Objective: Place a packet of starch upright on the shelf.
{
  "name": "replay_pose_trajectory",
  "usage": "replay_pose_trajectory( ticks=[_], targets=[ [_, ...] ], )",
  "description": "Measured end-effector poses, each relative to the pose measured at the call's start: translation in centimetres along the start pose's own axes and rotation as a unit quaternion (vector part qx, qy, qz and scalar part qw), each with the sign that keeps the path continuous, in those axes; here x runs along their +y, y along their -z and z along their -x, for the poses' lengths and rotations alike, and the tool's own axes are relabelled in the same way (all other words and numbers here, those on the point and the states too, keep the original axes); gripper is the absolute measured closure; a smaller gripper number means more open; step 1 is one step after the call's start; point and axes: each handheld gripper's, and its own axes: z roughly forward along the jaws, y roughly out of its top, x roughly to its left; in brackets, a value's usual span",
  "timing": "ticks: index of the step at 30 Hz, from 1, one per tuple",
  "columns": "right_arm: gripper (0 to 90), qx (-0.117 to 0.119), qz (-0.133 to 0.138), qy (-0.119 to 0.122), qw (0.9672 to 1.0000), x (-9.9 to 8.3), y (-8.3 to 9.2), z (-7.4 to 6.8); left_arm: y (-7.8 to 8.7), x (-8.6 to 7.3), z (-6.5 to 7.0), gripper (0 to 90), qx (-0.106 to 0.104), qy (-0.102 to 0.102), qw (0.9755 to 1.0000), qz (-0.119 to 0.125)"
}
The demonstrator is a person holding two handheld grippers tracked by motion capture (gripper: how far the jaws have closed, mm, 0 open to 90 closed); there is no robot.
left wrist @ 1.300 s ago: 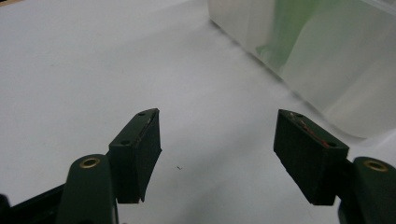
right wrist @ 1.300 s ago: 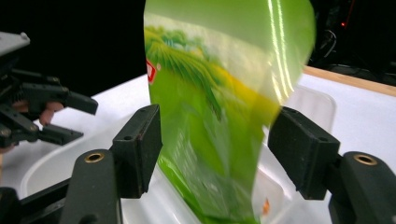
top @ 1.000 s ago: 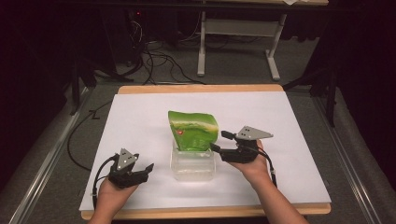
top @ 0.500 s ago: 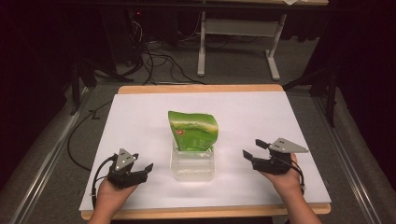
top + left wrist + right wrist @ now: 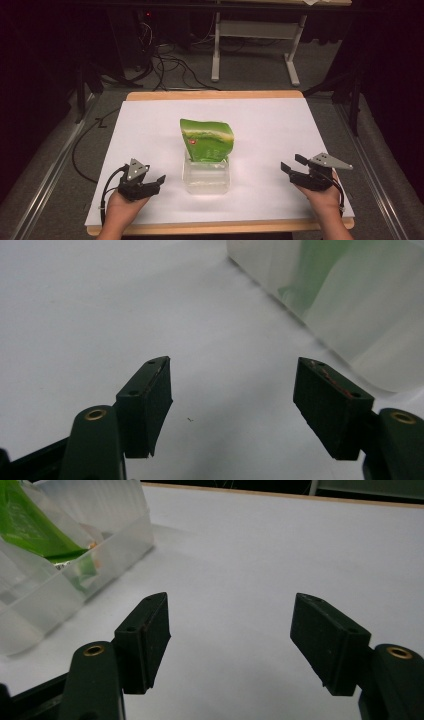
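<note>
A green bag stands upright in a clear plastic container at mid-table on the white sheet. The right gripper view adds what may be small scraps inside the container. The left gripper, jaws wide, rests just beside it; the right gripper, also wide and empty, sits well apart.
</note>
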Motion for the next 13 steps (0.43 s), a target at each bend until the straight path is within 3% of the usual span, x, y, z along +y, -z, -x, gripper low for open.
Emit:
replay_pose_trajectory(
  ticks=[13],
  targets=[
    [31.4,-0.002,-0.012,-0.002,0.9999,0.00,-0.16,-0.06,0.61,0.04,-0.30,32.5,-0.007,0.018,0.9997,0.013]
  ],
)
